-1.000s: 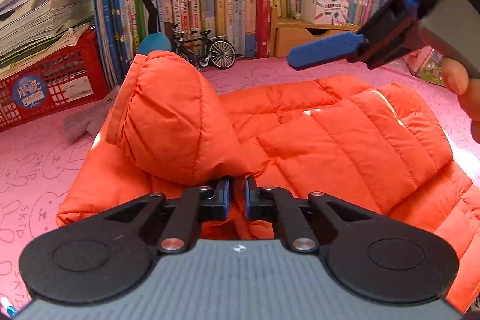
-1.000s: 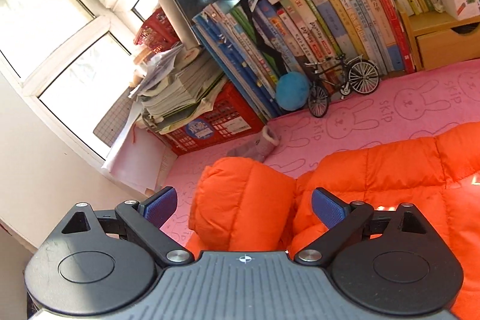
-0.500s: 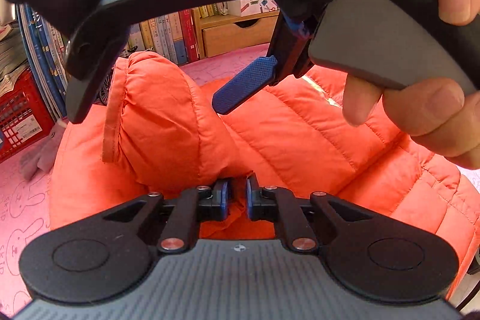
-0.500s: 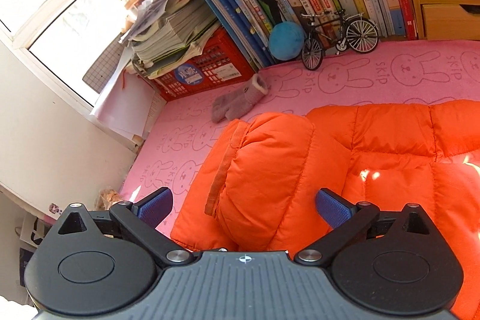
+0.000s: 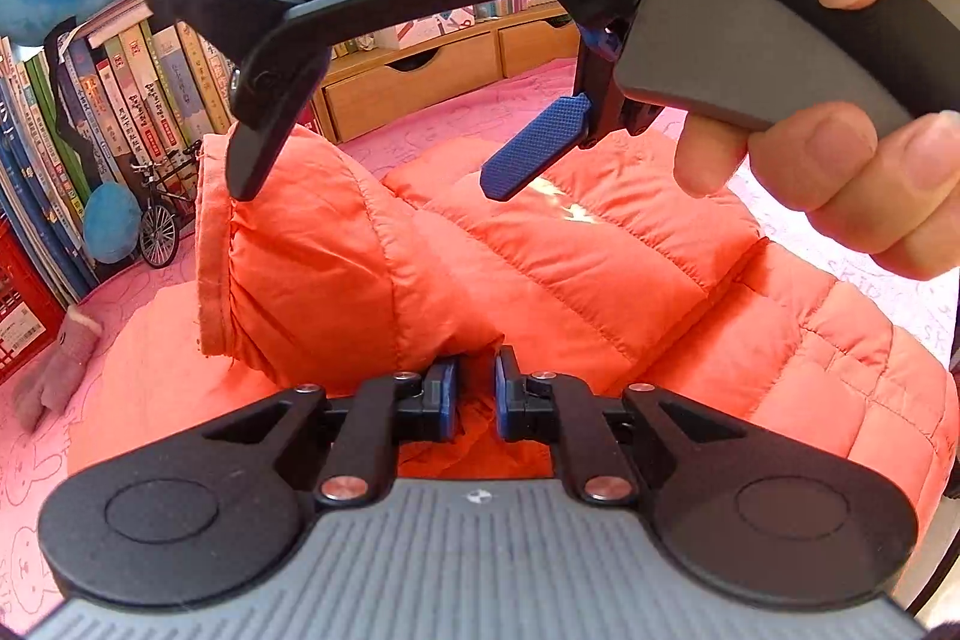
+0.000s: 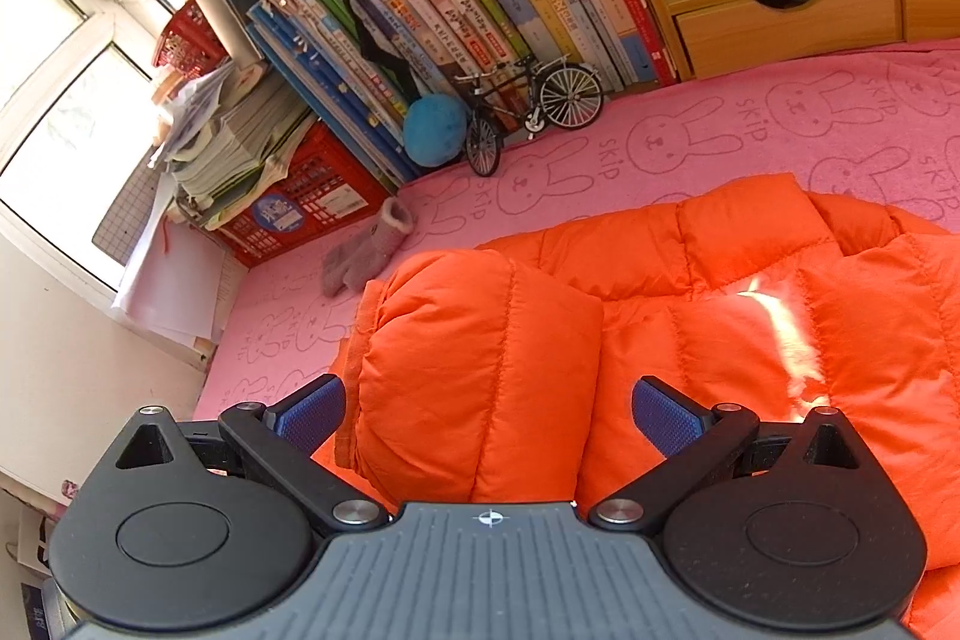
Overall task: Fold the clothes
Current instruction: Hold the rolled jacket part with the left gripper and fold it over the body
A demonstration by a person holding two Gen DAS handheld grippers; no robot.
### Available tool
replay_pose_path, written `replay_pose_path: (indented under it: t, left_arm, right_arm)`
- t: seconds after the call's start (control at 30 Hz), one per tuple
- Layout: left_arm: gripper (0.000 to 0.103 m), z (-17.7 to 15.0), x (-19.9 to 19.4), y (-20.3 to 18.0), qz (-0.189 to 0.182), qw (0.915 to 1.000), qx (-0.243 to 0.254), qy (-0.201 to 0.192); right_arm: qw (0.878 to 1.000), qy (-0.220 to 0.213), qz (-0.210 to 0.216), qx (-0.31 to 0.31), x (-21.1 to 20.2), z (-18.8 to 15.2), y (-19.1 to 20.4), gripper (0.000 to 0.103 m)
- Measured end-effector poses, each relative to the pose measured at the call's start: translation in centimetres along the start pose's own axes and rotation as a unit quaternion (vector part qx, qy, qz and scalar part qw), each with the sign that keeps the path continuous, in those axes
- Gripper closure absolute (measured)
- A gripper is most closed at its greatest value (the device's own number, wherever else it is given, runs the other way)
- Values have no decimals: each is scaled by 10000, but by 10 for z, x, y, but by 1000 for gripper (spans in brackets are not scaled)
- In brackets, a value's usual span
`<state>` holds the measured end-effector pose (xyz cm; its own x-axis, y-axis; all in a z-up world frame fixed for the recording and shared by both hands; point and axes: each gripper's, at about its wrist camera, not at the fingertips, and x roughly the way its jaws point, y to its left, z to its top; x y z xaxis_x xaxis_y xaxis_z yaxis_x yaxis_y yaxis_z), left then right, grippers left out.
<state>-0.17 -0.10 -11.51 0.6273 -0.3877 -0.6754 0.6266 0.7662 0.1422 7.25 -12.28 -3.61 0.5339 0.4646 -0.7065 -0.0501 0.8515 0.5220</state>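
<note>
While the left gripper [image 5: 476, 403] has its two blue pads nearly together, pinching a fold of the orange puffer jacket [image 5: 540, 268] between them, the right gripper [image 6: 487, 415] hangs above with its jaws wide apart and nothing between the pads. One sleeve [image 6: 480, 370] of the jacket stands up in a puffed roll with its cuff toward the books, and the right gripper's spread fingers sit on either side of it without touching. In the left wrist view the right gripper fills the top of the picture, pointing down at the jacket, and the person's hand [image 5: 852, 100] wraps its grey handle with a thumb above and three fingers curled beneath.

The jacket lies spread over a pink mat [image 6: 720, 124] printed with rabbit outlines and the word "SKIP" repeated beside them. One grey mitten [image 6: 366, 250] lies on the mat near the sleeve. Behind it stands one small model bicycle [image 6: 528, 106], touching a blue ball [image 6: 433, 130]. A row of books [image 6: 510, 4] leans along the back; their spine lettering is too small to read. One red crate [image 6: 300, 202] carries a round blue label. A wooden drawer unit [image 6: 792, 16] holds a white box printed with coloured pencils.
</note>
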Motion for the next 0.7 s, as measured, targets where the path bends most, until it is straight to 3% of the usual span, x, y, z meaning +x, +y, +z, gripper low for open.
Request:
replay_pose_path:
  t: [0.17,0.27,0.33,0.37,0.43,0.5,0.6,0.7]
  left_arm:
    - [81,7,4,-12,-6,9993,363,128]
    - [77,12,9,-21,56,9976,649,217]
    - [76,15,10,-27,91,9963,825,200]
    - [75,16,10,-30,98,9957,902,184]
    - [74,18,10,-36,101,9944,1043,161]
    - [73,19,6,-42,132,9930,1167,149]
    - [72,19,4,-47,177,9912,1304,166]
    - [71,17,1,-51,195,9902,1369,194]
  right_arm:
    - [9974,-229,-550,410,-13,0,-27,0]
    - [9952,-428,-647,599,-25,-1,-39,0]
    - [9967,-449,-127,660,-35,1,-43,1]
    - [9951,-518,438,722,-42,2,-43,1]
    - [9781,-750,1747,844,-57,6,-41,1]
    - [9637,-793,2450,706,-62,16,-30,1]
    - [9544,-431,2949,182,-56,30,-7,1]
    - [9554,56,2951,-84,-34,34,8,1]
